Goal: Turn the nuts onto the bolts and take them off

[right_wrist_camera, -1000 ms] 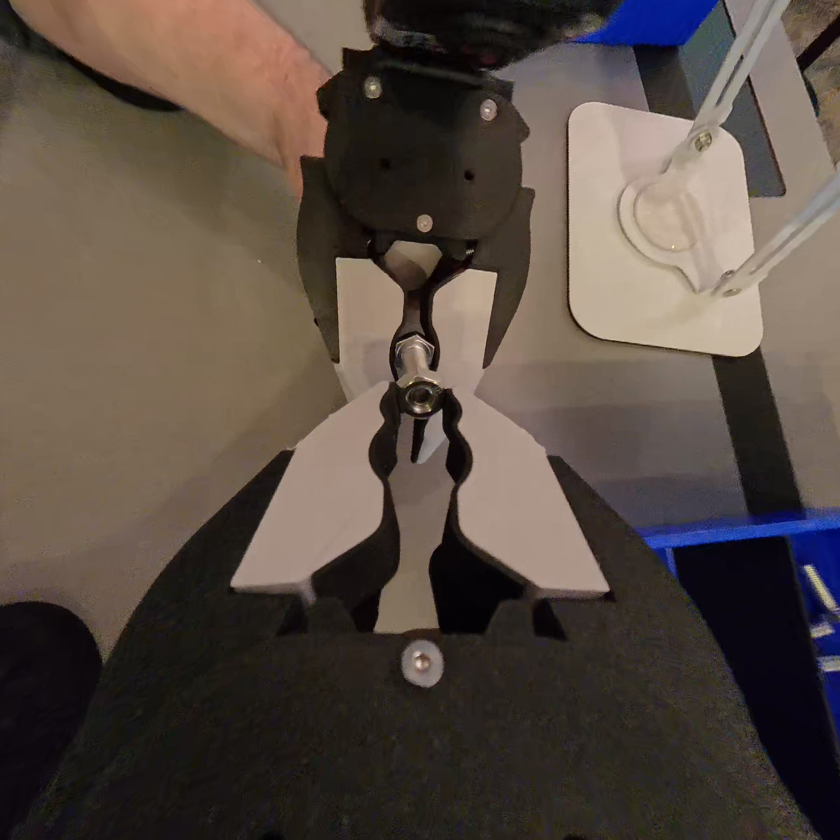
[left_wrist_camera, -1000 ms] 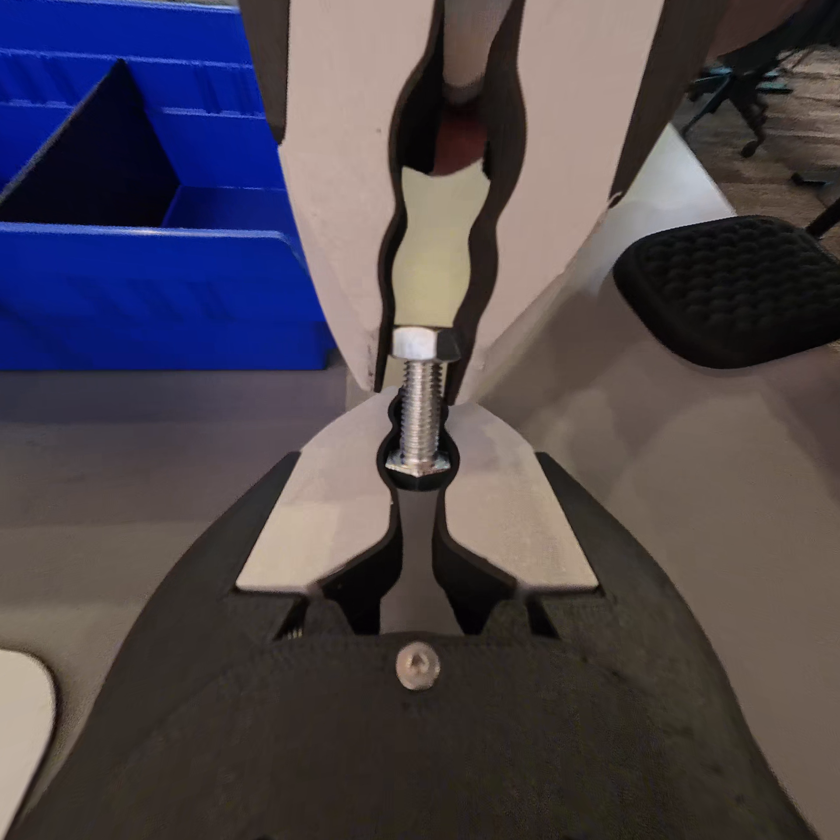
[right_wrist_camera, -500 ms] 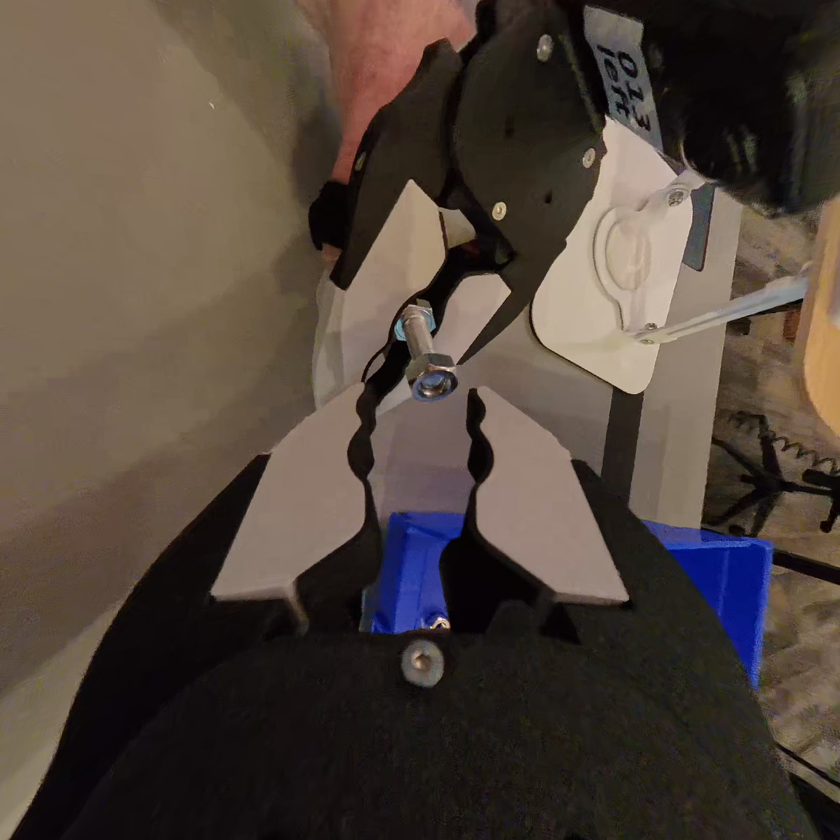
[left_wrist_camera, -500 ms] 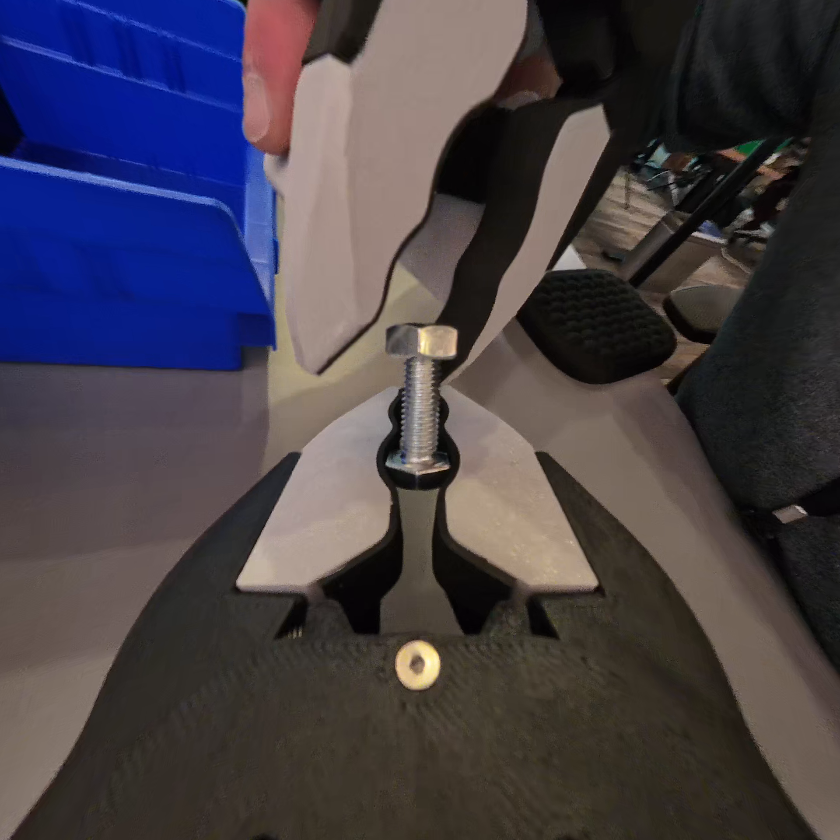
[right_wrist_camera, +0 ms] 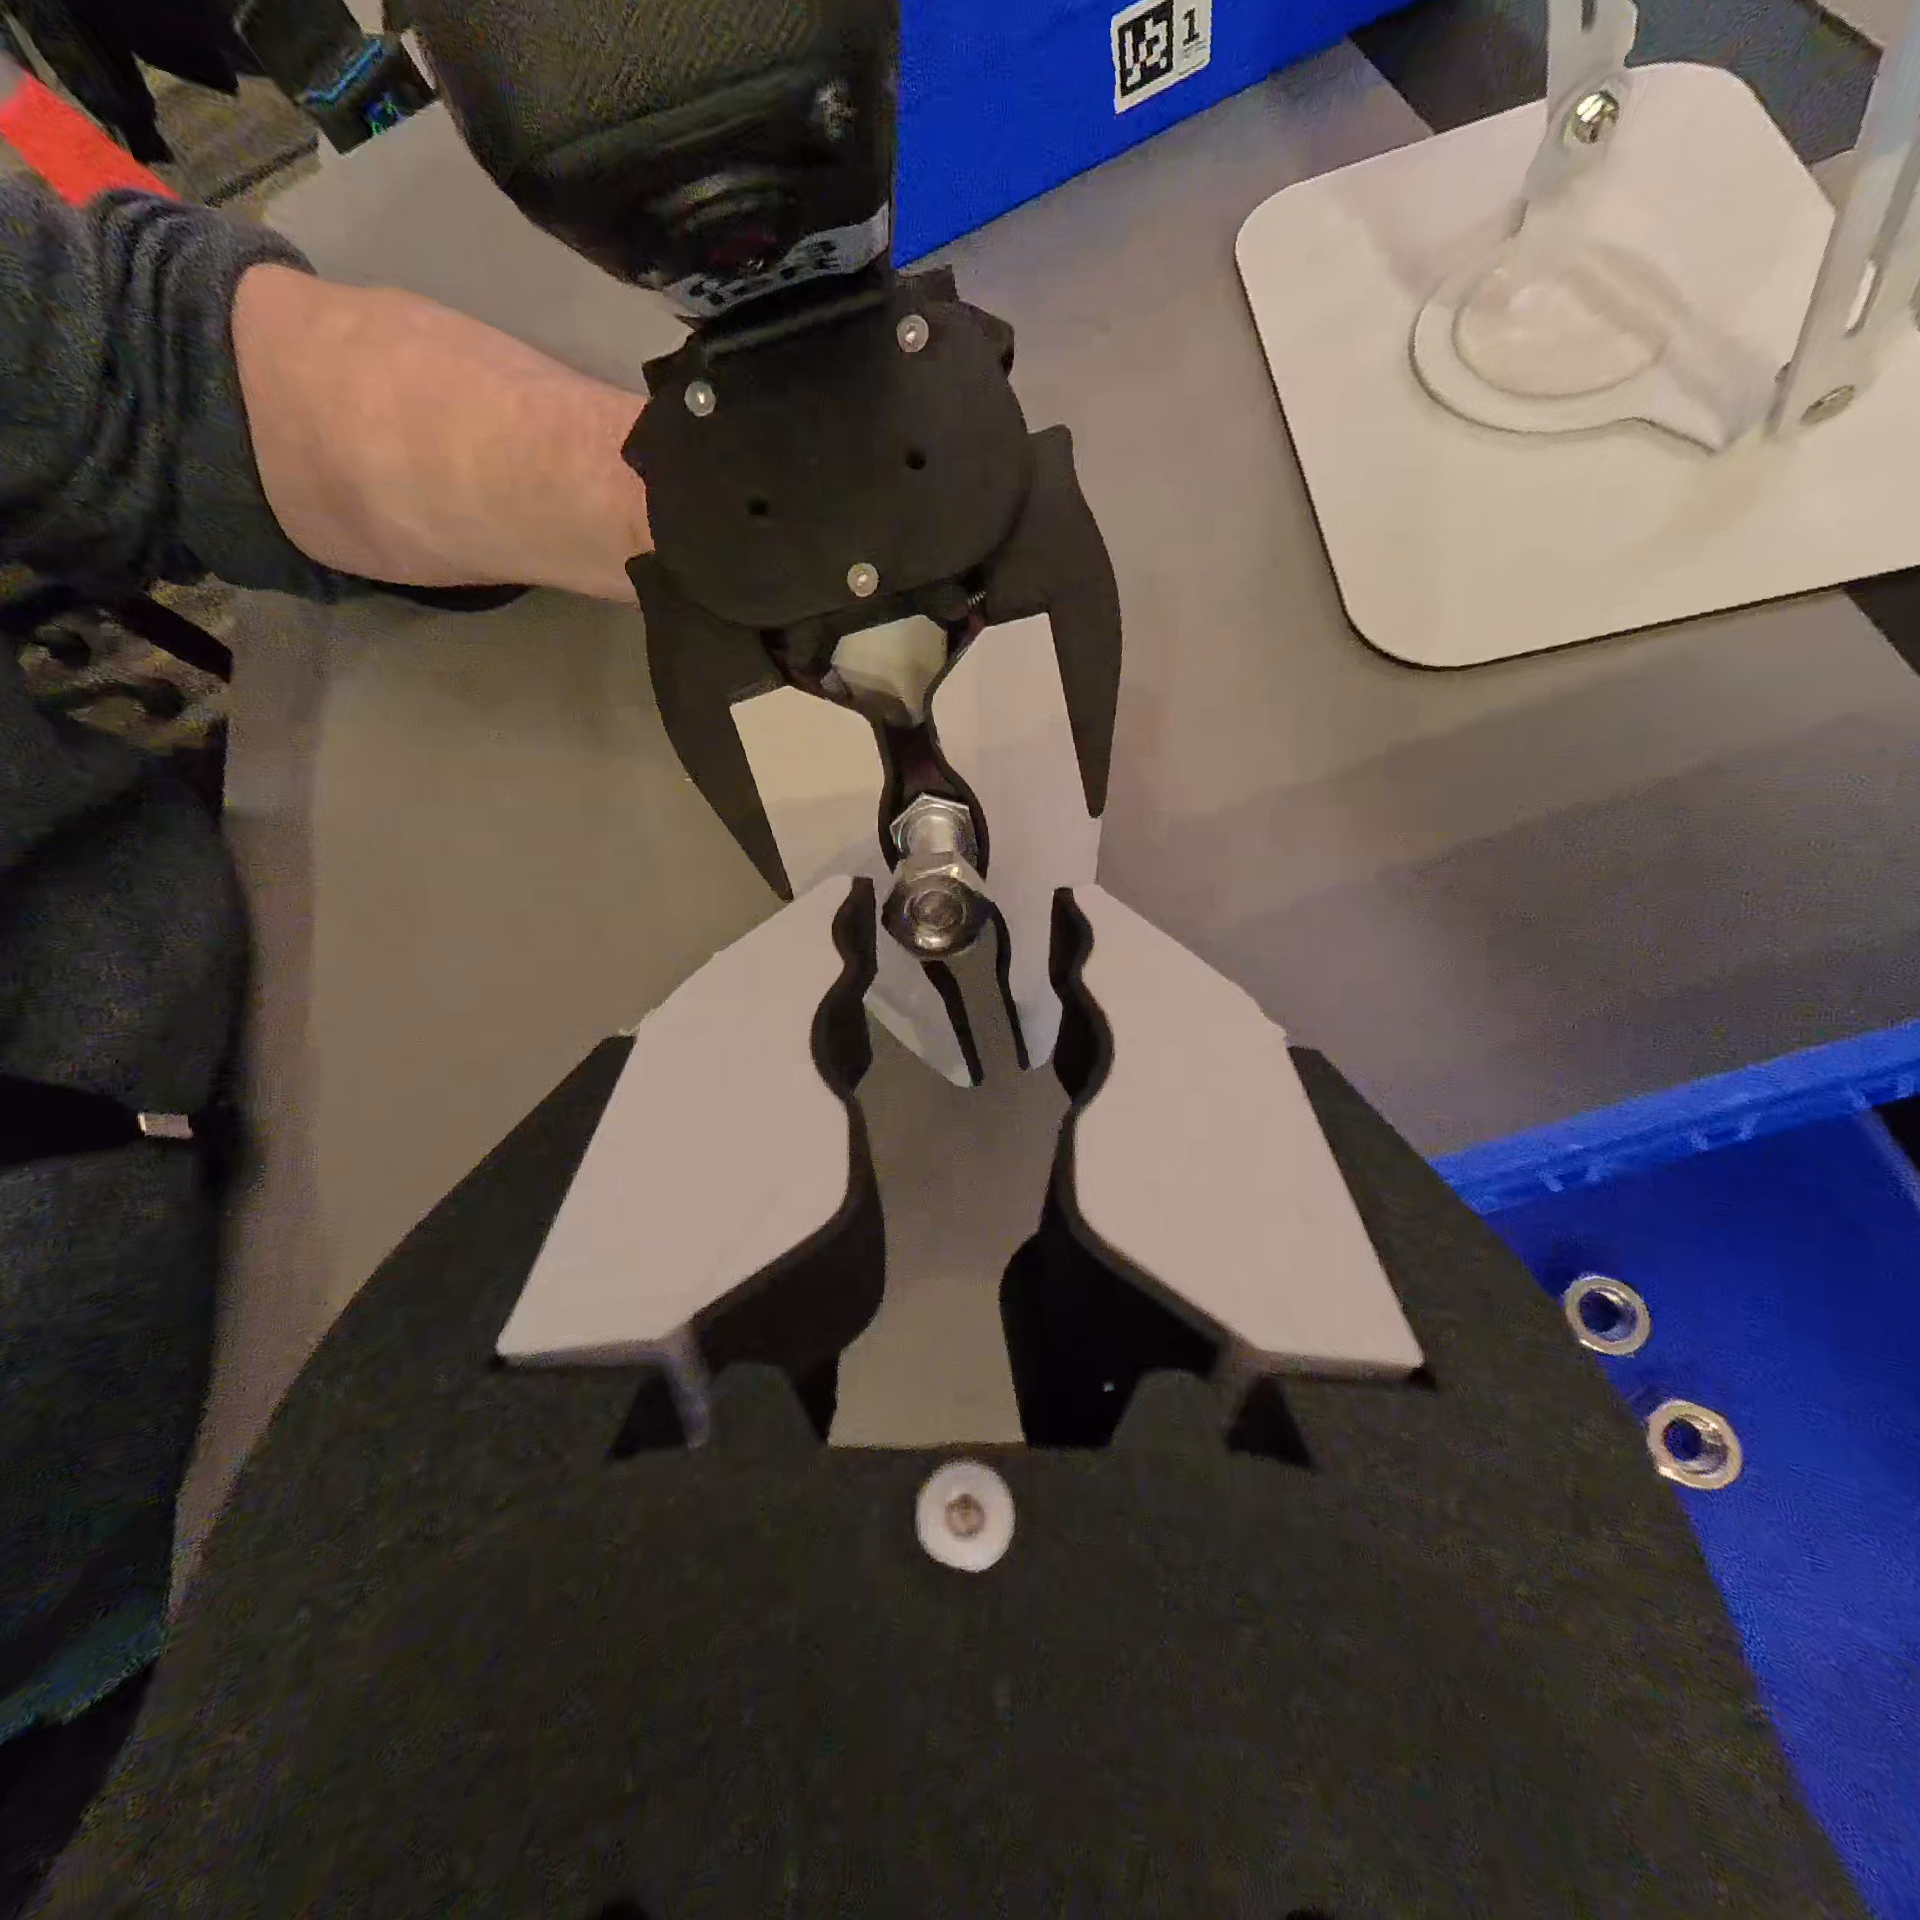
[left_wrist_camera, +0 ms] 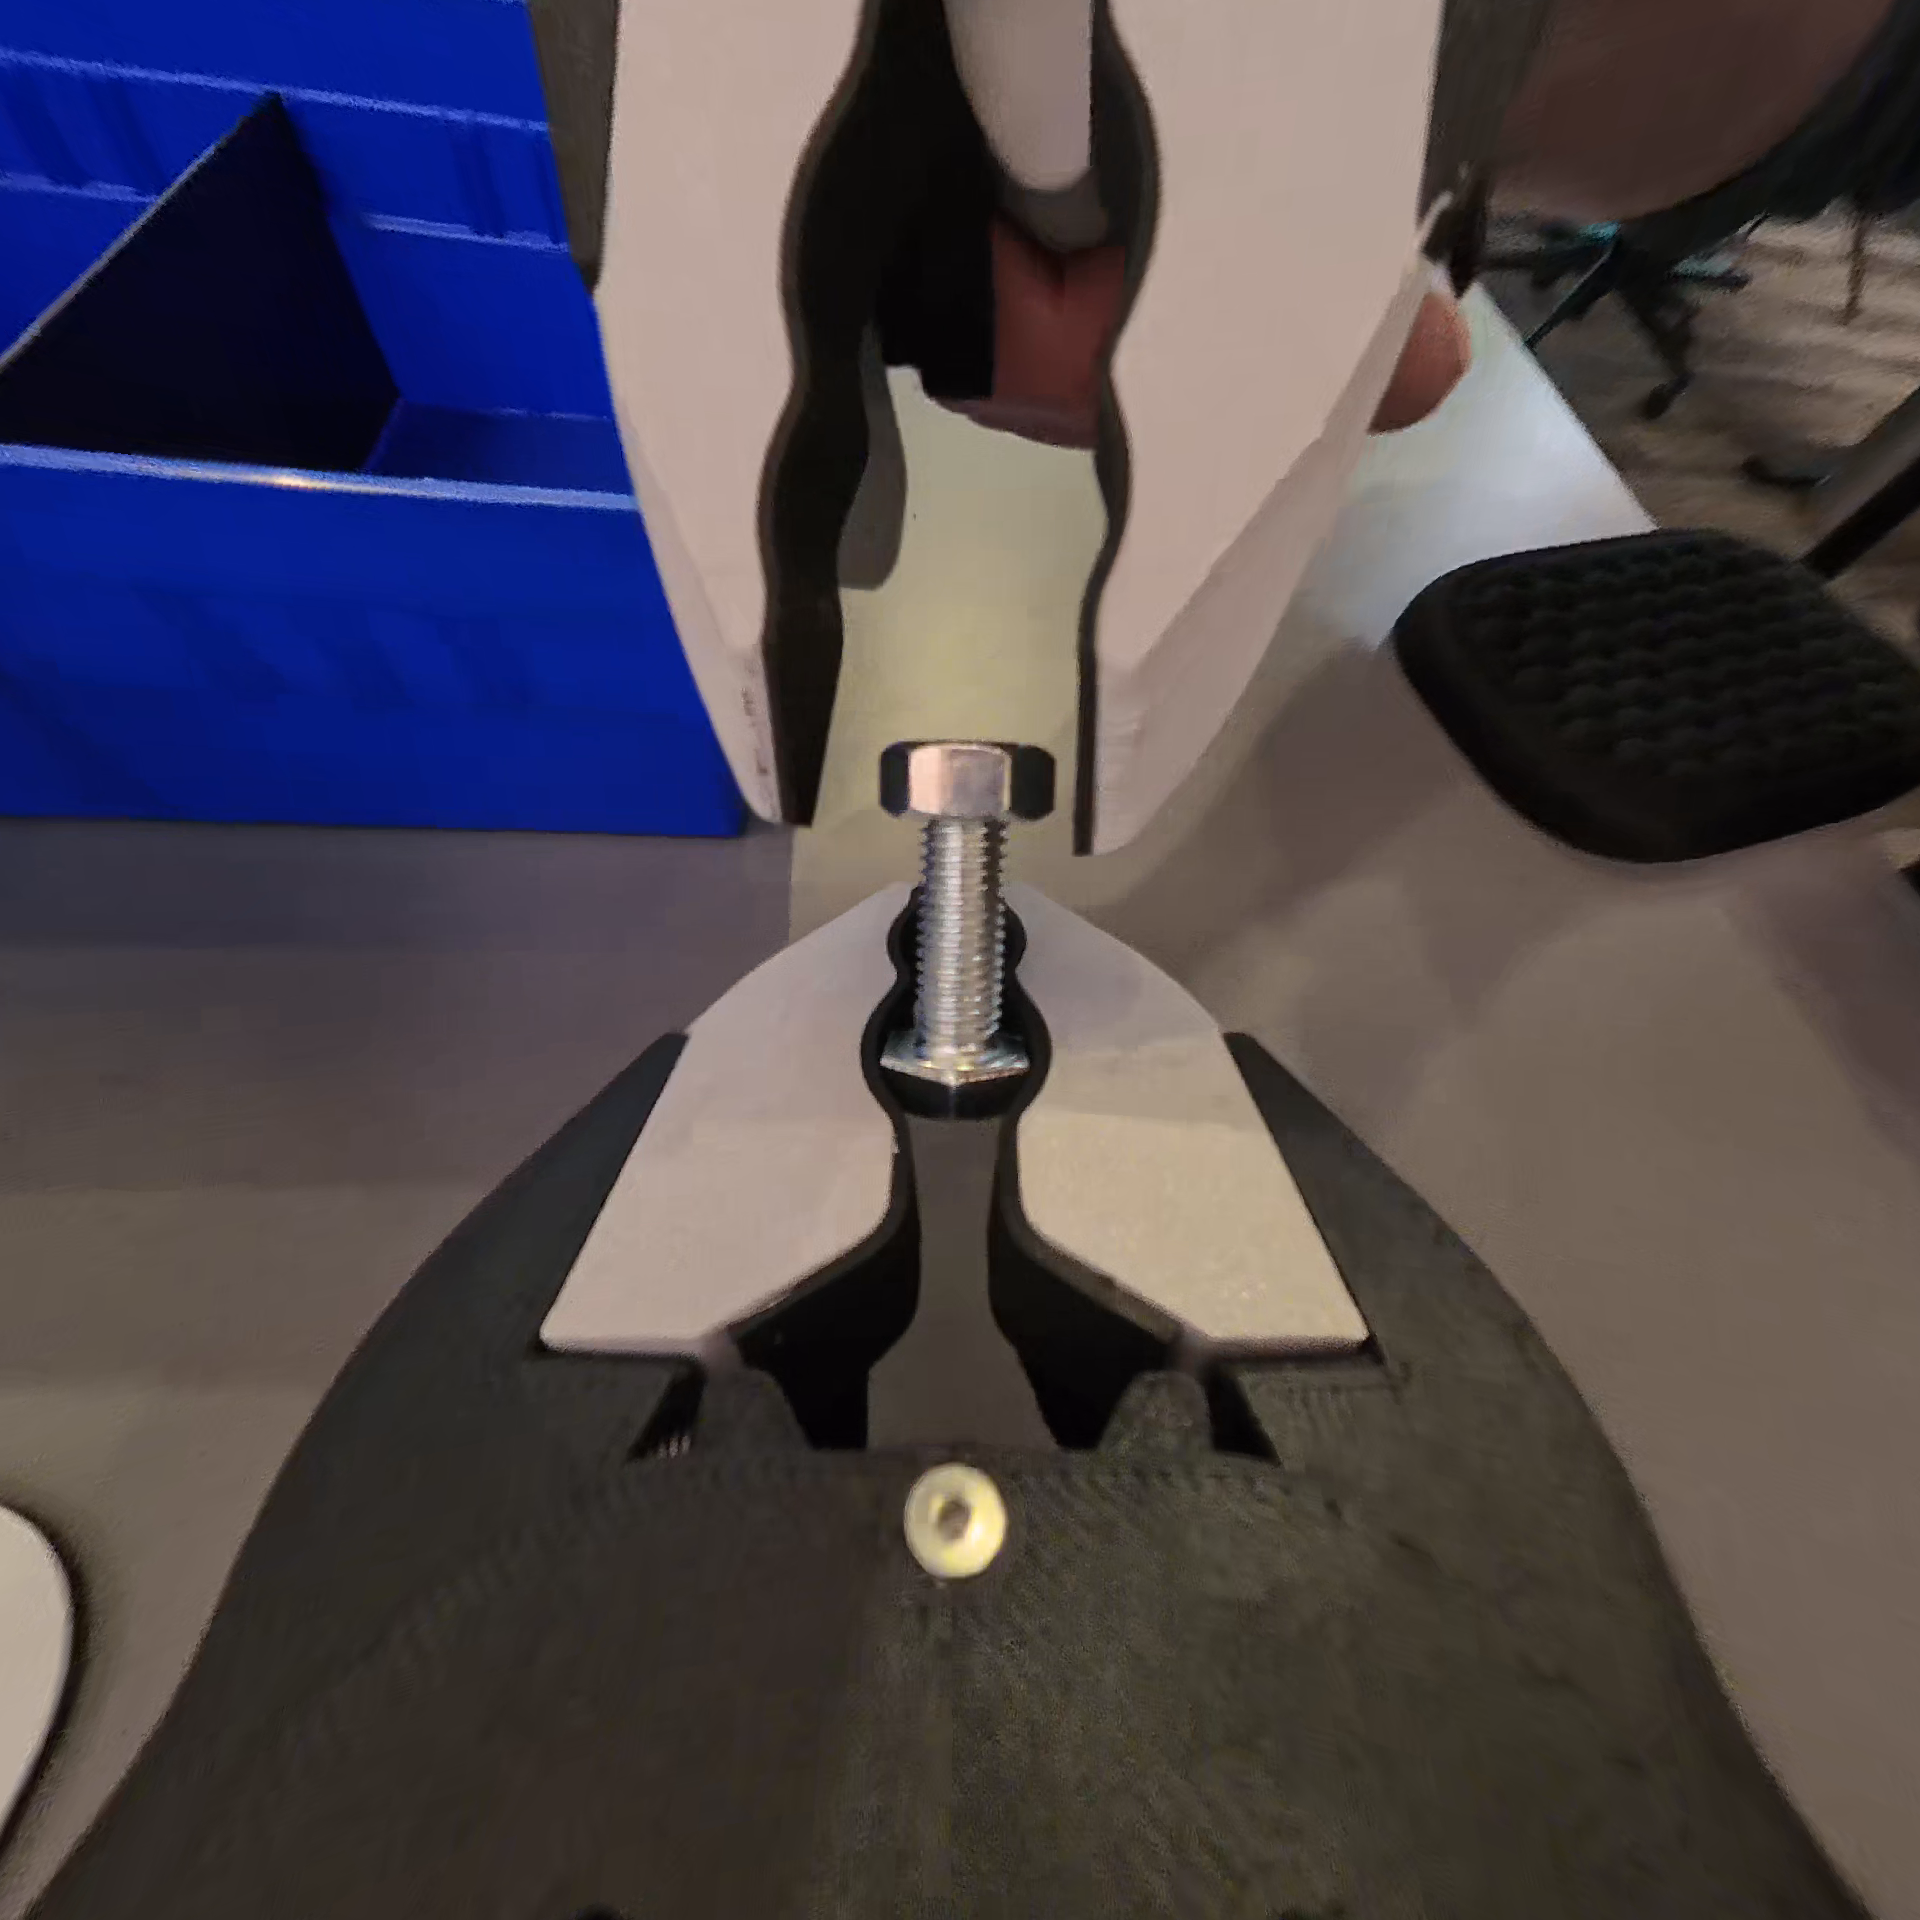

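Observation:
A silver bolt (left_wrist_camera: 958, 935) stands upright in my left gripper (left_wrist_camera: 958, 914), which is shut on it with the bolt's head seated in the notch between the fingers. A hex nut (left_wrist_camera: 966, 795) sits at the far end of the thread. My right gripper (left_wrist_camera: 945, 831) comes in from above, open, with a fingertip on each side of the nut and a gap on both sides. In the right wrist view the nut (right_wrist_camera: 932, 914) faces the camera just ahead of my open right gripper (right_wrist_camera: 961, 894), and the left gripper (right_wrist_camera: 982, 1039) holds the bolt from behind.
Blue bins (left_wrist_camera: 312, 623) stand at the left. Another blue bin (right_wrist_camera: 1662, 1247) at the right holds loose nuts (right_wrist_camera: 1605, 1314). A white base plate (right_wrist_camera: 1507, 540) with a clear stand lies at the back right. A black padded seat (left_wrist_camera: 1662, 686) and a person's forearm (right_wrist_camera: 416, 447) are close by. Across from one pair of fingers to the other is roughly 5 cm.
The right gripper was shut on the nut, then let go and tilted off to the side. It is now squared up over the nut again, open. The left gripper kept hold of the bolt.

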`<state>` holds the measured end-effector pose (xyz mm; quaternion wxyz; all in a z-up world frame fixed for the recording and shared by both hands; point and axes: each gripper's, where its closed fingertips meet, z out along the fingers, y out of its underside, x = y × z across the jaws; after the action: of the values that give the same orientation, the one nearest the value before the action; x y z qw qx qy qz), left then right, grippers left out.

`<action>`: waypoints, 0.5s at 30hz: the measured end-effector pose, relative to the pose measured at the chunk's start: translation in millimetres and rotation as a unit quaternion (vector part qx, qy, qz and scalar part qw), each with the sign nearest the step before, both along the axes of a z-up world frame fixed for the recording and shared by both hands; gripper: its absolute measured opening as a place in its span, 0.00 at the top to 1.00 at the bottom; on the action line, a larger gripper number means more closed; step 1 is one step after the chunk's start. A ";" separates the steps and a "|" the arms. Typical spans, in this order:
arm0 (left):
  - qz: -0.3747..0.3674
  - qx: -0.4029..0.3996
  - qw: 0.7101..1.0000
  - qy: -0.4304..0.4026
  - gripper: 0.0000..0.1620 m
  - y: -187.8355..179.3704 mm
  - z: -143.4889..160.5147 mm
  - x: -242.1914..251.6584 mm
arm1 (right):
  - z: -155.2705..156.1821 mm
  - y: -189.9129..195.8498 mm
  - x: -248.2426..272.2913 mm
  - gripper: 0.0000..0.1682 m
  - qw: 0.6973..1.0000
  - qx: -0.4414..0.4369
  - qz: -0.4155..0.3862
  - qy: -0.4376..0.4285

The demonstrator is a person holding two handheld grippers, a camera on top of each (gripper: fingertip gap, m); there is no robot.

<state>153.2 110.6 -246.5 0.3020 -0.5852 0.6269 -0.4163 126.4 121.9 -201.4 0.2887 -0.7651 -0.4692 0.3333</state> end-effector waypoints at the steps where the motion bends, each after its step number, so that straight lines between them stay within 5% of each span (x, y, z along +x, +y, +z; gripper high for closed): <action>1: -0.002 0.006 1.000 0.005 0.94 -1.3 -2.0 0.3 | -0.6 -0.2 -0.6 0.82 1.000 -0.008 -0.004 0.007; 7: 0.007 0.008 1.000 0.007 0.94 1.9 -2.5 0.3 | -0.6 -2.2 -3.5 0.89 1.000 -0.005 -0.003 0.009; 15: -0.082 -0.095 0.992 -0.005 0.94 -26.3 6.6 -5.2 | 4.1 -13.8 -5.7 0.89 0.967 0.192 0.127 -0.107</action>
<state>148.0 84.3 -239.9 0.2128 -0.5556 0.6288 -0.5006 120.7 108.2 -197.3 0.3334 -0.6607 -0.6458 0.1877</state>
